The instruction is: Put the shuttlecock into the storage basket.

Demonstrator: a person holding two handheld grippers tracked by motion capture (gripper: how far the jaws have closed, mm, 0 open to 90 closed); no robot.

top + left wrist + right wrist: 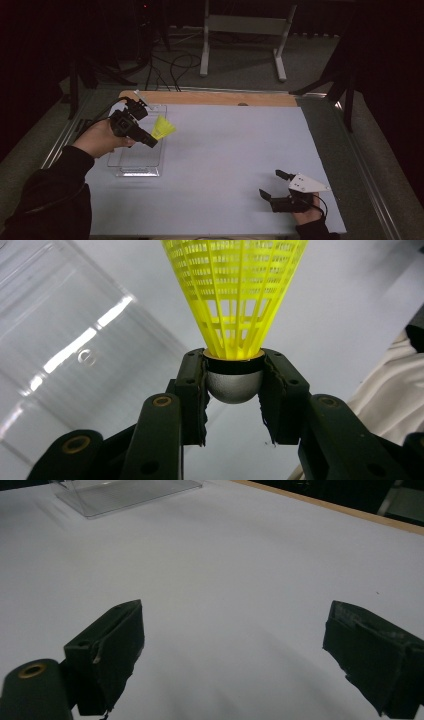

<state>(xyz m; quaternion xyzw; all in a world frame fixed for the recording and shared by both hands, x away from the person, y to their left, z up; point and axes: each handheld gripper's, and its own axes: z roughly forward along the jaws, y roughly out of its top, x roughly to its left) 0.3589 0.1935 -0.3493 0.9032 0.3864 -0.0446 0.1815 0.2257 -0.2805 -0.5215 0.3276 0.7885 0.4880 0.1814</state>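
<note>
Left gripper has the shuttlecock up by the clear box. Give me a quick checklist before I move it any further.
1. Grip: left gripper shut on the yellow shuttlecock, pads on its silver cap. Ok.
2. Skirt undamaged: no crushed ribs visible in the left gripper view. Ok.
3. Position: shuttlecock at the right wall of the clear plastic box, in the high view. Whether fully over the opening: cannot tell.
4. Box interior free: looks empty. Ok.
5. Right gripper open, resting apart near the table's front edge. Ok.
</note>
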